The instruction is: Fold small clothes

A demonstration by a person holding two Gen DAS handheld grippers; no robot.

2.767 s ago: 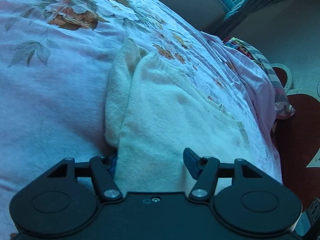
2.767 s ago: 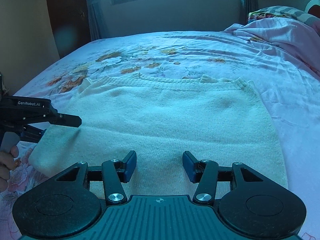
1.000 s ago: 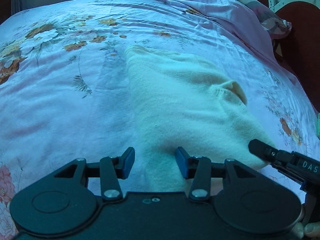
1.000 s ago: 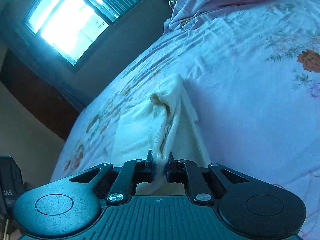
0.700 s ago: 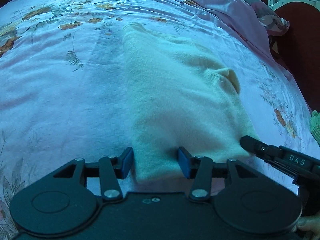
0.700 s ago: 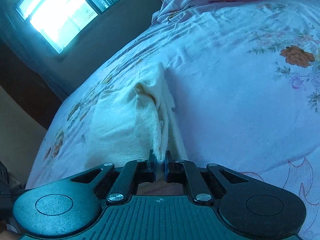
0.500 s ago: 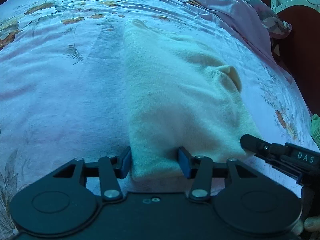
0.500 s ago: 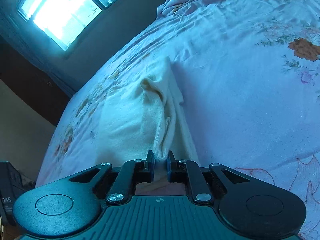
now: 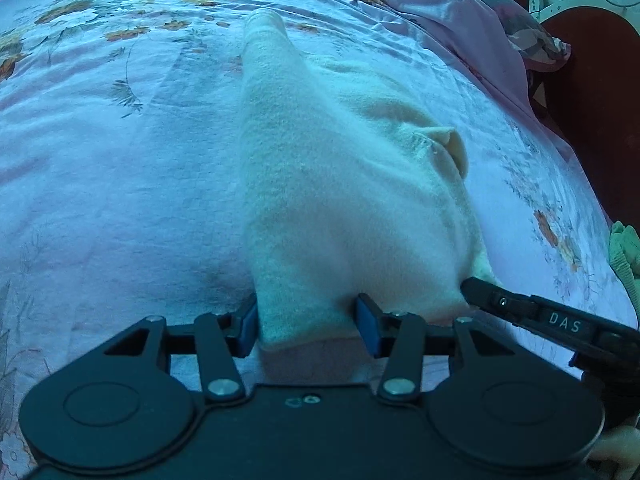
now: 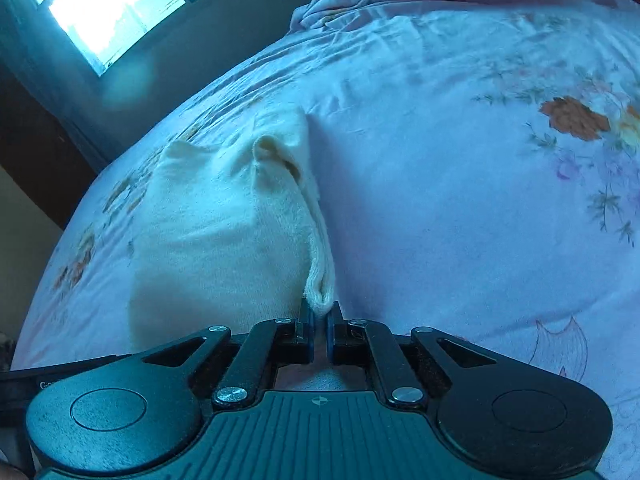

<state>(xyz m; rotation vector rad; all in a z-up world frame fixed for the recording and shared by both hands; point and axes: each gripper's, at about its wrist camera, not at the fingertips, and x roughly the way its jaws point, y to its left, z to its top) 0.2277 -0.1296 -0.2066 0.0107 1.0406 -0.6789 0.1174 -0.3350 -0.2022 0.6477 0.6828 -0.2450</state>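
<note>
A cream knitted sweater lies folded lengthwise on the bed, with a sleeve cuff poking up on its right side. My left gripper is low over its near end. The jaws stand apart, one blue pad at the cloth's left edge and the other on top of the cloth. My right gripper is closing tight on the doubled edge of the sweater, which bulges just past the pads. In the left wrist view the right gripper reaches the sweater's near right corner from the right.
The bed carries a pale floral sheet. A crumpled pink blanket lies at its far right, and a green cloth at the right edge. A bright window is beyond the bed. A person's fingers show at the lower right.
The sweater, spread flat earlier, is now folded in half. My left gripper has come down until the near corner sits between its fingers. My right gripper has rolled a little and kept its hold.
</note>
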